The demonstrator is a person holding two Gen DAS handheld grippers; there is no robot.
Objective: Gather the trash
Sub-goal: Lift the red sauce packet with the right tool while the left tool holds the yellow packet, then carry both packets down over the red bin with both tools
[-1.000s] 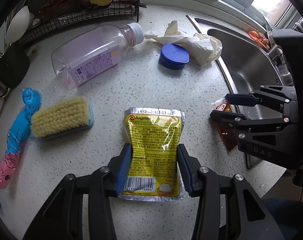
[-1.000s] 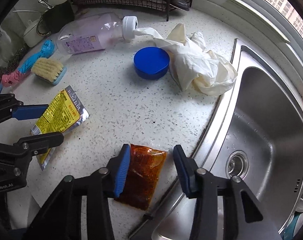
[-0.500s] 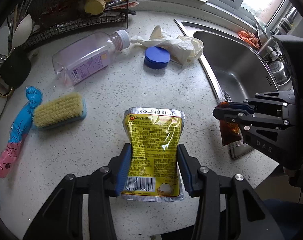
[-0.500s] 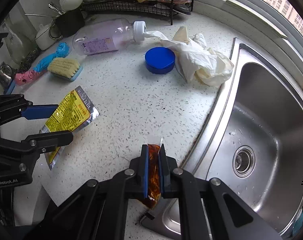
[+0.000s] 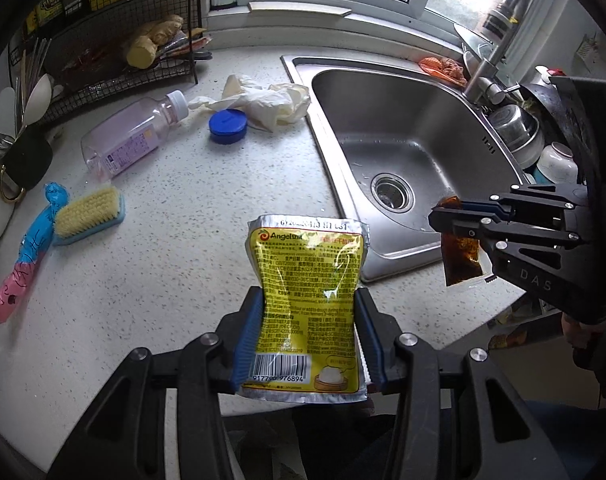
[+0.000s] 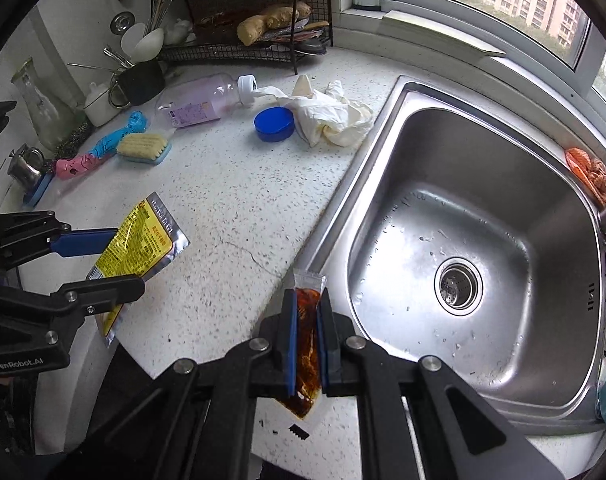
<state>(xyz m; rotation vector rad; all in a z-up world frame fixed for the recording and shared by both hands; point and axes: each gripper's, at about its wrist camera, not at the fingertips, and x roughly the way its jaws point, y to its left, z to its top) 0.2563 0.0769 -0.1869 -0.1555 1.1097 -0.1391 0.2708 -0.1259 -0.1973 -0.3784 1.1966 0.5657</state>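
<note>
Both packets have been lifted off the bench. Yellow packet is clamped in left claw, sauce packet in right claw; sauce drops on the bench are seen only from the right wrist.

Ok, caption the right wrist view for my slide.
Right hand-held gripper clamps a red sauce sachet beside the sink; left hand-held gripper holds a yellow packet.

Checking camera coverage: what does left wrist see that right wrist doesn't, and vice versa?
Left wrist only: the faucet and the stacked bowls beside the sink.
Right wrist only: the glass jar and metal cup at the counter's far left.
Both: left claw shut on the yellow packet, right claw shut on the sauce sachet, plastic bottle, blue lid, brush, sink.
</note>
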